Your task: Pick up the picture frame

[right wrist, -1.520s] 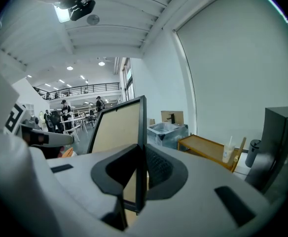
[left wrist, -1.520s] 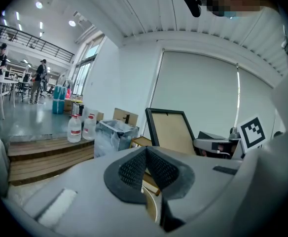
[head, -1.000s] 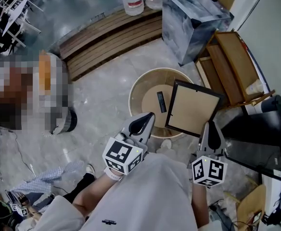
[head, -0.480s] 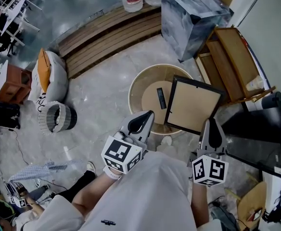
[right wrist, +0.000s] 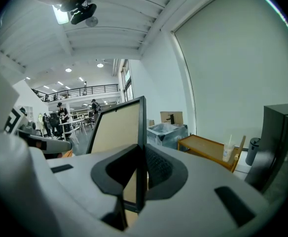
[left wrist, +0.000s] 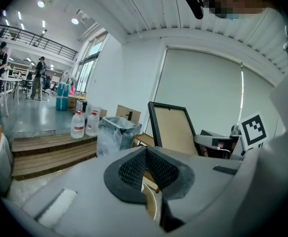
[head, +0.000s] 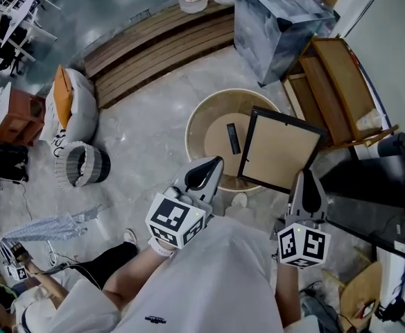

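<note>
The black-rimmed rectangular picture frame with a tan board back (head: 277,152) is off its support and stands nearly on edge in the air above the round pale wooden table (head: 197,120), with its lower edge caught in the right gripper (head: 305,180). The right gripper view shows those jaws pinching the thin black rim between their dark pads. This grip on the edge leaves the wide face free and seems meant to hold the frame upright rather than let it sag flat. The tan face turns toward the left gripper (head: 208,171), which hovers just beside the frame over the table's near rim, its jaws pressed together on nothing. From where it sits, it looks ready to steady the frame if needed. A small black oblong remote-like thing (head: 233,143) lies on the table beside the frame's left edge. The pick-up looks all but complete.
</note>
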A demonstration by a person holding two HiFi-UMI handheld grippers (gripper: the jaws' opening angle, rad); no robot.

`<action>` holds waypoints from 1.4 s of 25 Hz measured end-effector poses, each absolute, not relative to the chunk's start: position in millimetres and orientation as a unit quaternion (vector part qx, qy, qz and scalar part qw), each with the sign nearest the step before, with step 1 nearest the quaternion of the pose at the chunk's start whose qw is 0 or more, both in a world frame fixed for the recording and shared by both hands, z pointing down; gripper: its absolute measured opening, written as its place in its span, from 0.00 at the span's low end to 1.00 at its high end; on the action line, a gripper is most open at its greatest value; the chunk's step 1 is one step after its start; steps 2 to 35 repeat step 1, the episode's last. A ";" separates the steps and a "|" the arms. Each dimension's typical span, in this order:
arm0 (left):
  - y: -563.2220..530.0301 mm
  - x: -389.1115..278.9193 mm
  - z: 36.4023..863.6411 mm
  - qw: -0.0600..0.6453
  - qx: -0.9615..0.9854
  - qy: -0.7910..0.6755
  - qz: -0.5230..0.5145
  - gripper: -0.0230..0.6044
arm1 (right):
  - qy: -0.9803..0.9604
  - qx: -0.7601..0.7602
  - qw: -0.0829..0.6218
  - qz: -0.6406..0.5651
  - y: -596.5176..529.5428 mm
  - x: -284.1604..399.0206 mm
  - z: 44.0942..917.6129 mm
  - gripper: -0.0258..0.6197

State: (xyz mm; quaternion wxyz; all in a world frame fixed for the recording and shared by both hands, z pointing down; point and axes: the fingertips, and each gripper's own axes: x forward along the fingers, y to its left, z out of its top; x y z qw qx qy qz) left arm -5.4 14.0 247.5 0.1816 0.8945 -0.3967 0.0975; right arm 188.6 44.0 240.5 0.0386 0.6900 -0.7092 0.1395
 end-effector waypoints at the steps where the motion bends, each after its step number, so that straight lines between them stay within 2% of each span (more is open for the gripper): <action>1: 13.7 -5.2 247.4 0.182 0.895 -0.396 0.097 0.02 | -0.709 0.690 0.039 0.140 43.7 189.0 241.0 0.10; 35: 13.7 -5.2 247.4 0.182 0.895 -0.396 0.097 0.02 | -0.709 0.690 0.039 0.140 43.7 189.0 241.0 0.10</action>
